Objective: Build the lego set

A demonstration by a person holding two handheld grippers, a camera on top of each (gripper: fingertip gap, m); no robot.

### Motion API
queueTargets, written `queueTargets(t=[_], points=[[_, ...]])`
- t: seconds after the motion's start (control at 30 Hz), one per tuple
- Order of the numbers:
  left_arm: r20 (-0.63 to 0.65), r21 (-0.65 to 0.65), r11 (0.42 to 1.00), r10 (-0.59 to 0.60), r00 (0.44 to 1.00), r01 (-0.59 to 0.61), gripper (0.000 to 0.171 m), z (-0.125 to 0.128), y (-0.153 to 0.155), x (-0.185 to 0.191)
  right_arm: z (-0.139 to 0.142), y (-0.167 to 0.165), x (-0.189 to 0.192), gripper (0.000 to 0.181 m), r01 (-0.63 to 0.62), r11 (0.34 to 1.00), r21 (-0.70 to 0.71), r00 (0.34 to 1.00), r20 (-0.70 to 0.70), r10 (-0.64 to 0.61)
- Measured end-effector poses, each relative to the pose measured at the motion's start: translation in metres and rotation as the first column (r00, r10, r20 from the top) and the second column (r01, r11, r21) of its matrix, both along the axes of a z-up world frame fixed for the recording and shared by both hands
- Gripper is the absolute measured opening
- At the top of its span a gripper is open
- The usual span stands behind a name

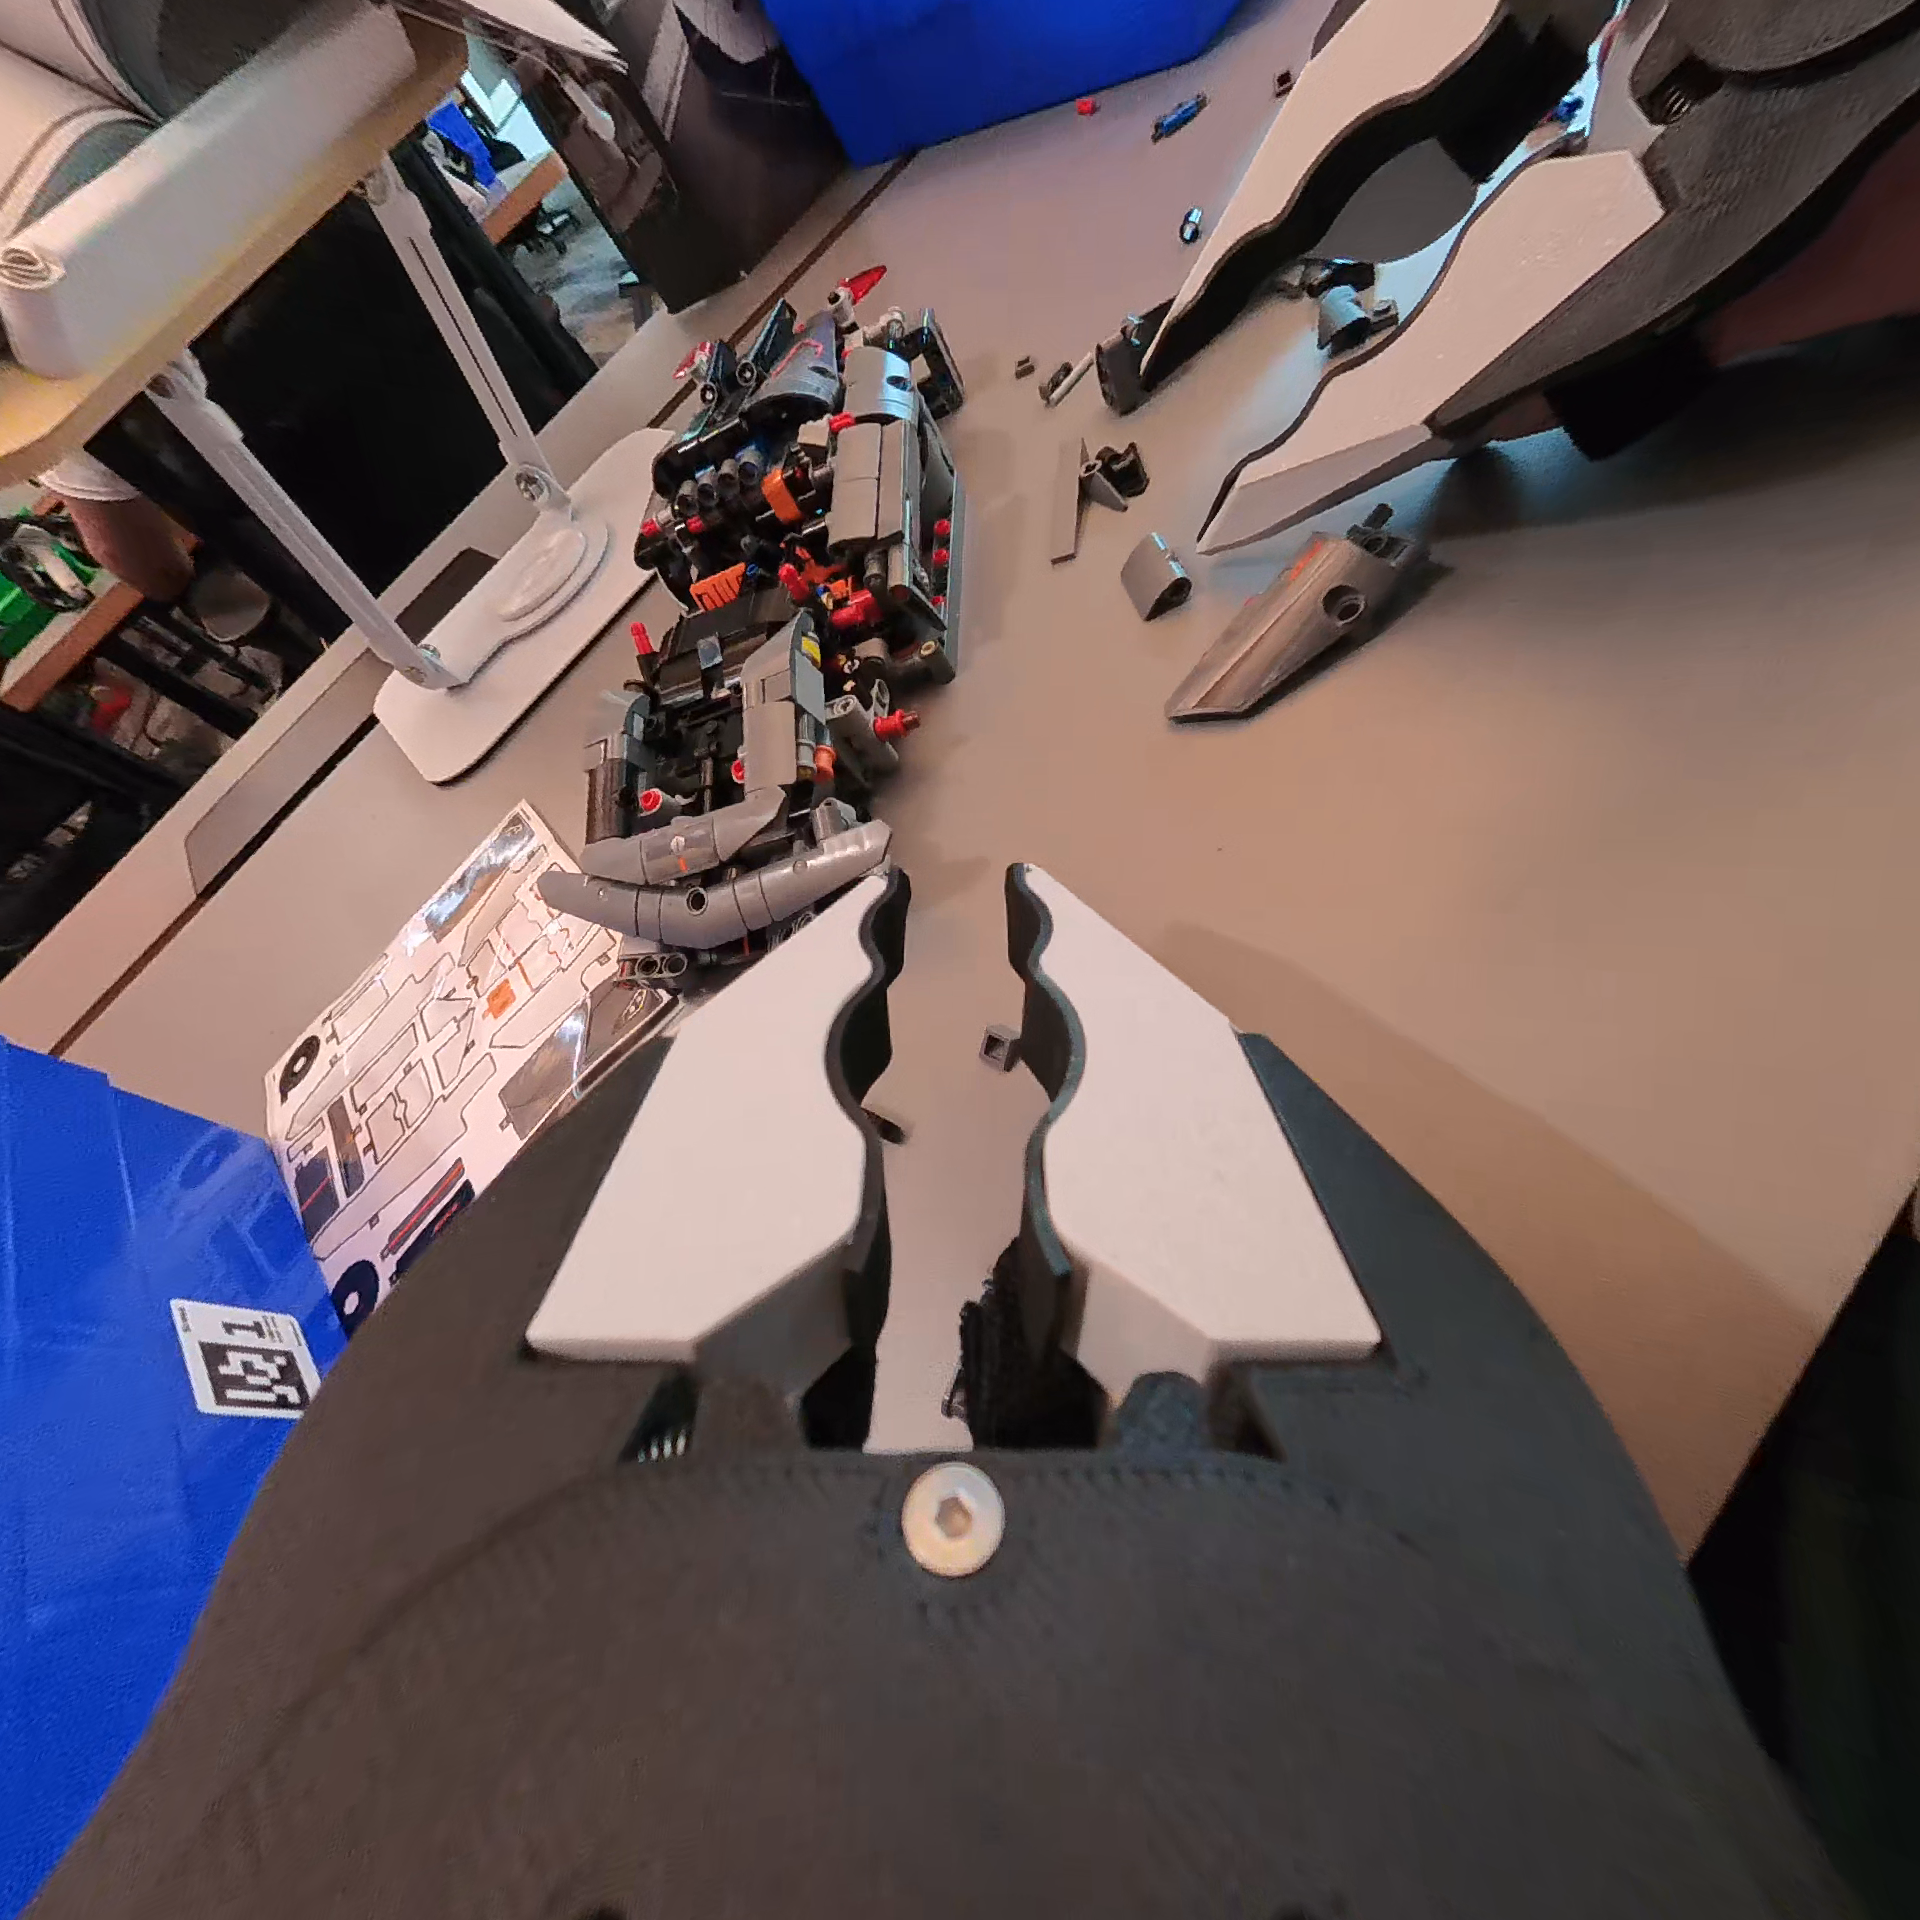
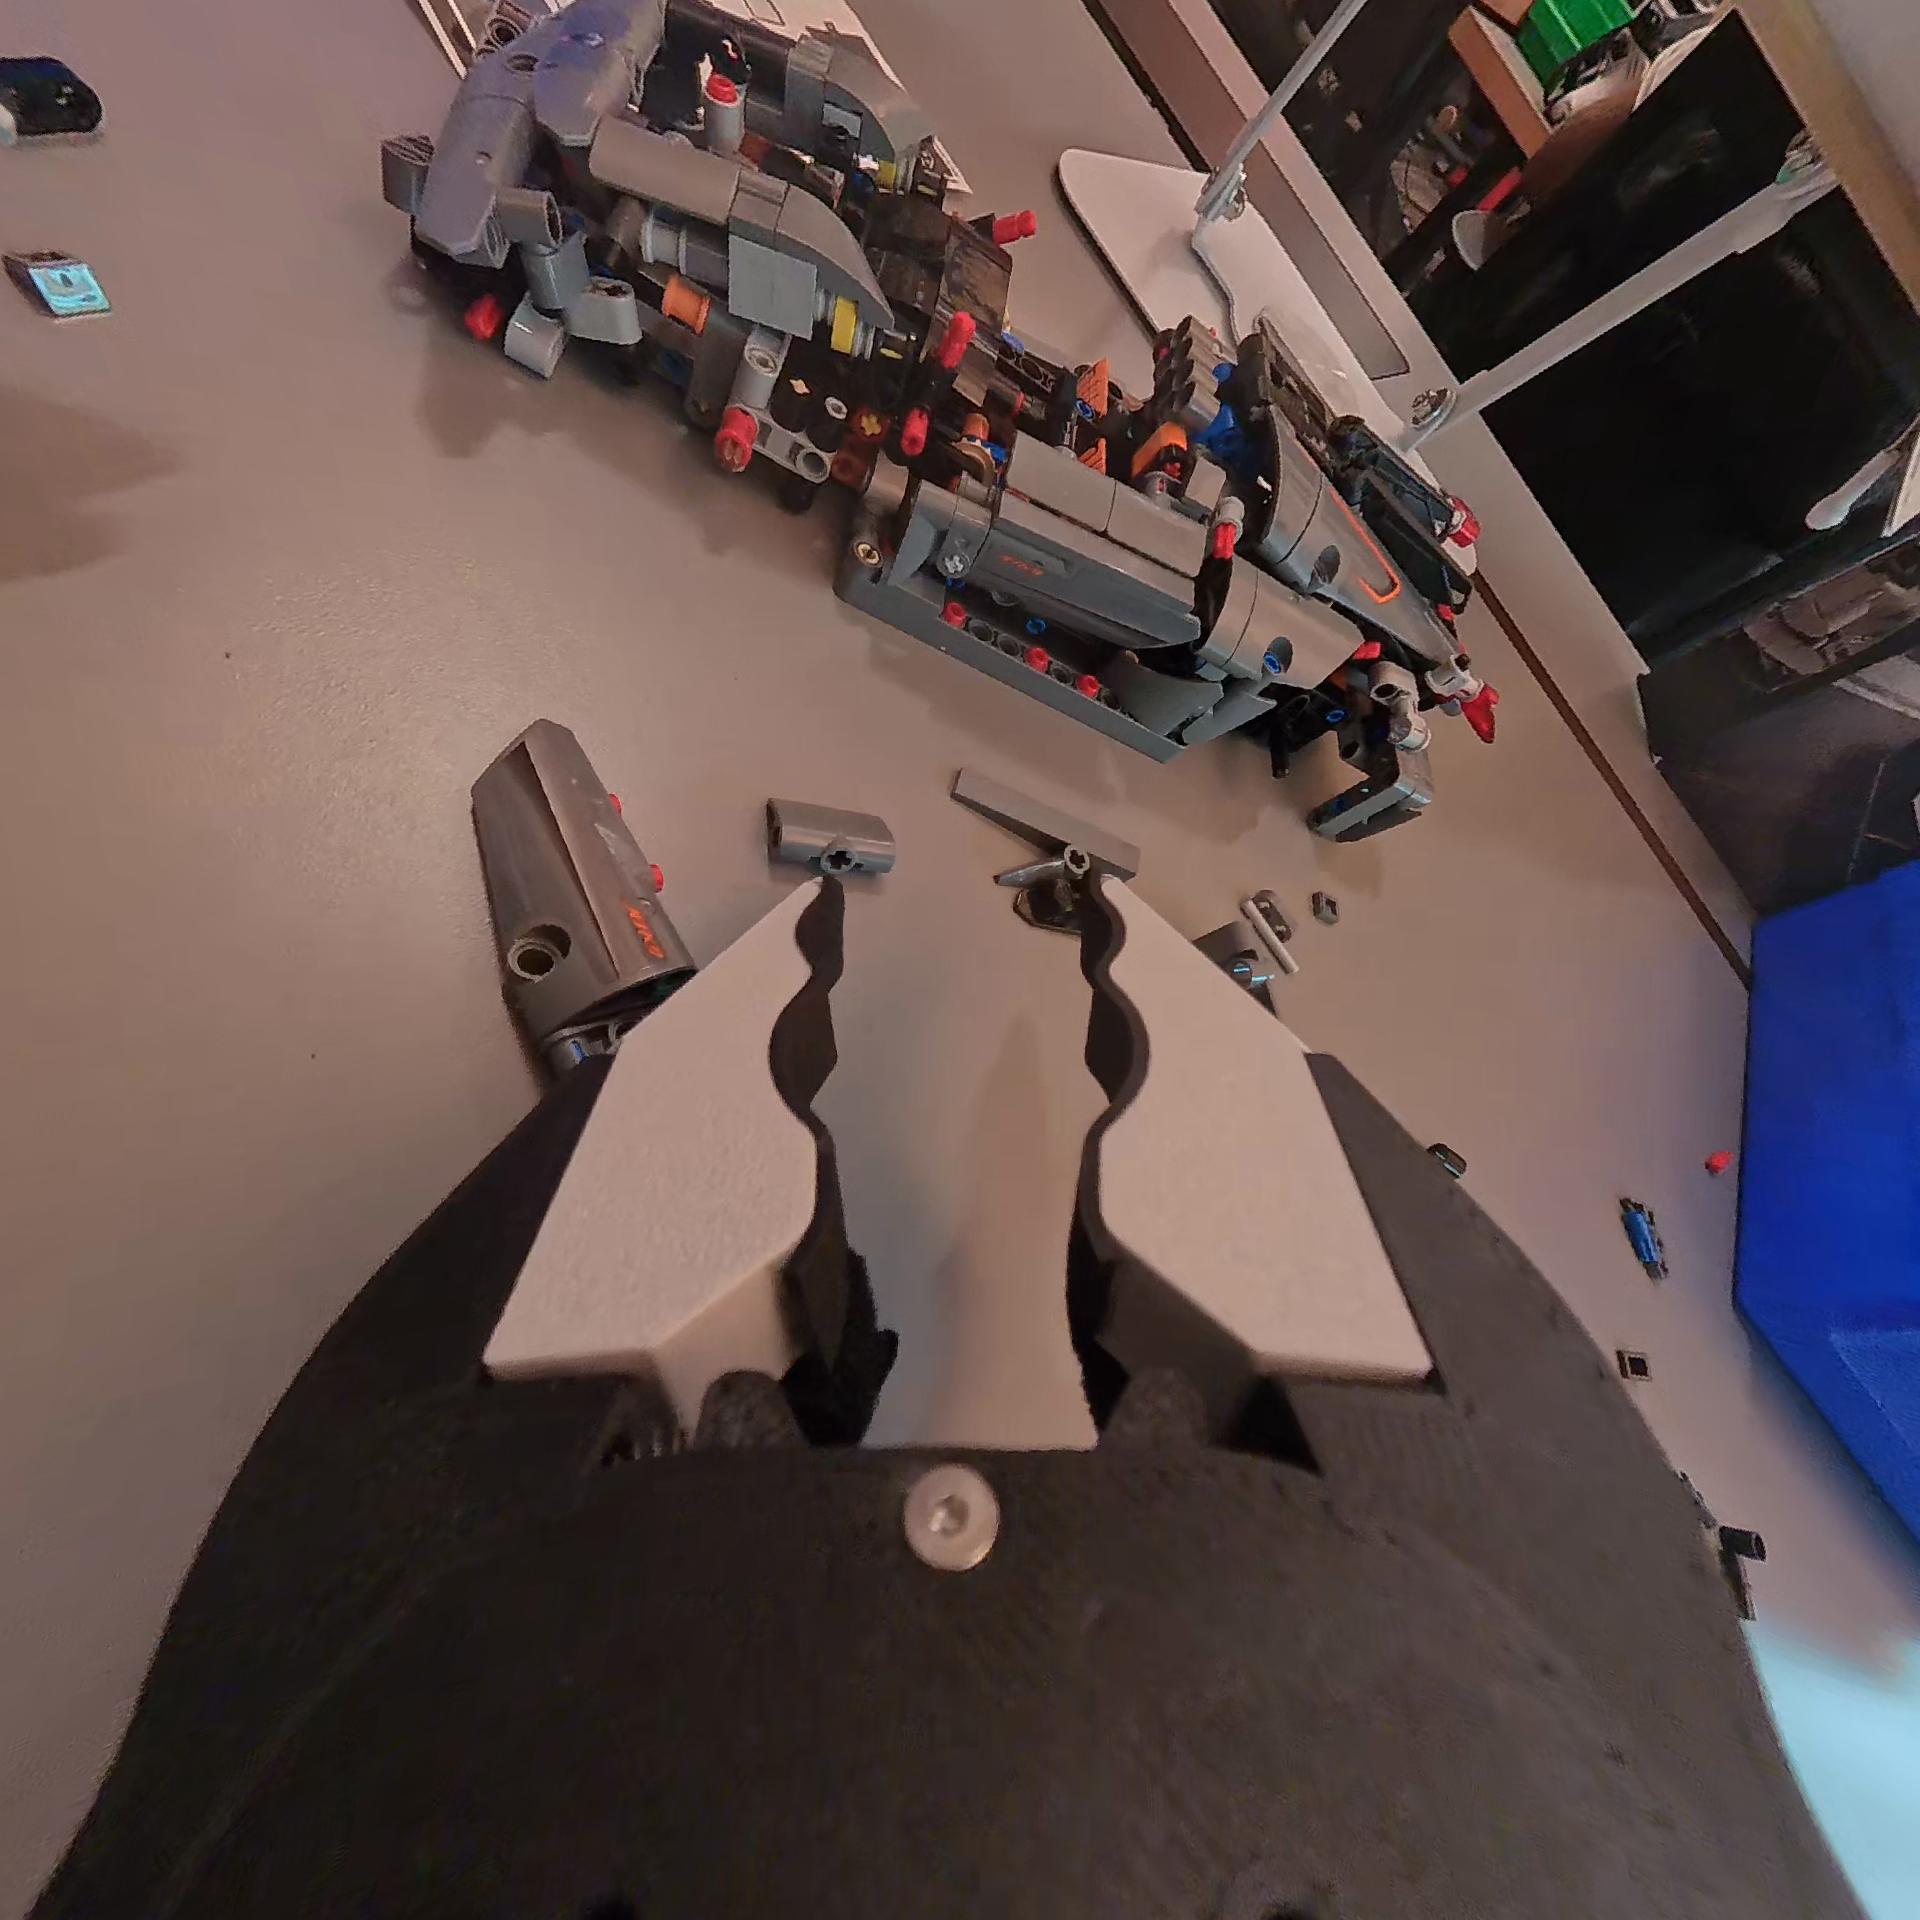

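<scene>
Left wrist view: big grey tabletop (image 1: 1351, 935), half-built lego car (image 1: 790, 582) lying in the middle, sticker sheet (image 1: 436, 1049) beside it. Left claw (image 1: 956, 883) open a little, empty, over a tiny black piece (image 1: 1000, 1044). Right wrist view: right claw (image 2: 961, 894) wide open, empty, near a small grey piece (image 2: 831, 836).

The half-built lego car (image 1: 790, 582) lies on the tabletop (image 1: 1351, 935); a sticker sheet (image 1: 436, 1049) lies at its near end, a stand's base (image 1: 520, 623) on its left; loose pieces, among them a long panel (image 1: 1288, 618), lie scattered on its right.
</scene>
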State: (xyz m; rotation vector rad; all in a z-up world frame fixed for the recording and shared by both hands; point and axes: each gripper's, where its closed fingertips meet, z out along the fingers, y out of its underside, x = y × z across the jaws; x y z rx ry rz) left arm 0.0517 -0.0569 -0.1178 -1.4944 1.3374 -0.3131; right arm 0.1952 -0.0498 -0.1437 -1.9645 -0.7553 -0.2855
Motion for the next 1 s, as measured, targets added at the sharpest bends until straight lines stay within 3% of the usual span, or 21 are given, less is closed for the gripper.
queueTargets(t=[1.0], points=[[-0.015, 0.016, 1.000, 0.006, 1.000, -0.006, 0.018, -0.0019, 0.0006, 0.0007, 0.0020, 0.0017, 0.0014, 0.048, 0.013, 1.000, 0.026, 1.000, 0.020, -0.013]])
